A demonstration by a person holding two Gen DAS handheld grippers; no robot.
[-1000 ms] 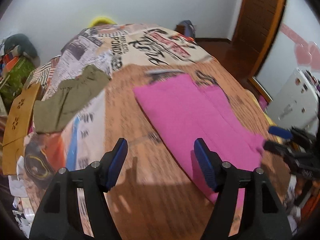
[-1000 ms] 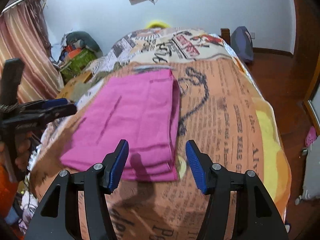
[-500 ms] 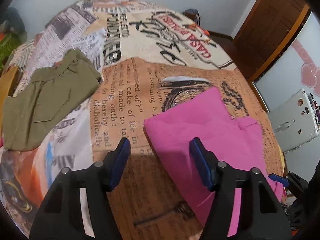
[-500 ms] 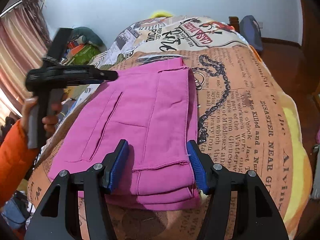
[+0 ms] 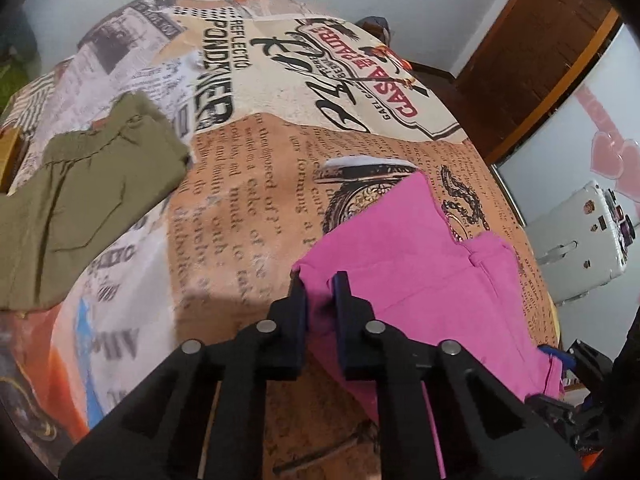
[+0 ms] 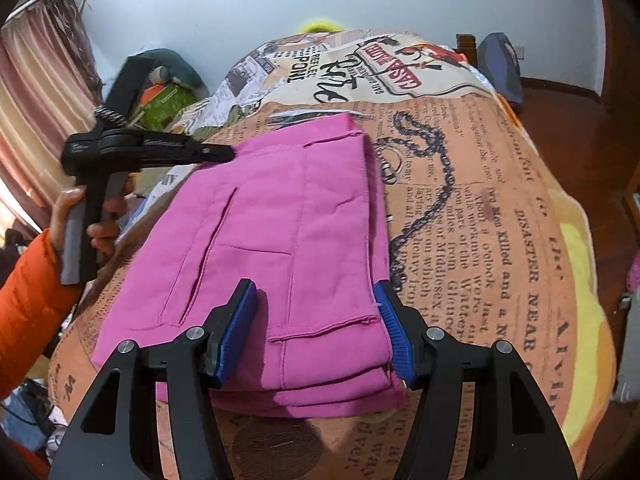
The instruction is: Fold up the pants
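Pink pants (image 6: 280, 248) lie folded in layers on the newsprint-patterned bedspread (image 6: 500, 220). They also show in the left wrist view (image 5: 432, 264). My left gripper (image 5: 320, 280) is shut on the pants' far left corner; from the right wrist view it (image 6: 228, 153) reaches in from the left, held by a hand in an orange sleeve. My right gripper (image 6: 316, 320) is open, its blue pads either side of the pants' near right corner, over the stacked edges.
Olive green pants (image 5: 68, 216) lie folded at the bed's left side. A white appliance (image 5: 580, 240) and a wooden door (image 5: 532, 48) stand to the right. Bags and boxes (image 6: 164, 92) pile by the curtain at left.
My left gripper has closed on the pink pants' corner; it was open half a second ago. My right gripper moved forward over the pants' near edge and stays open.
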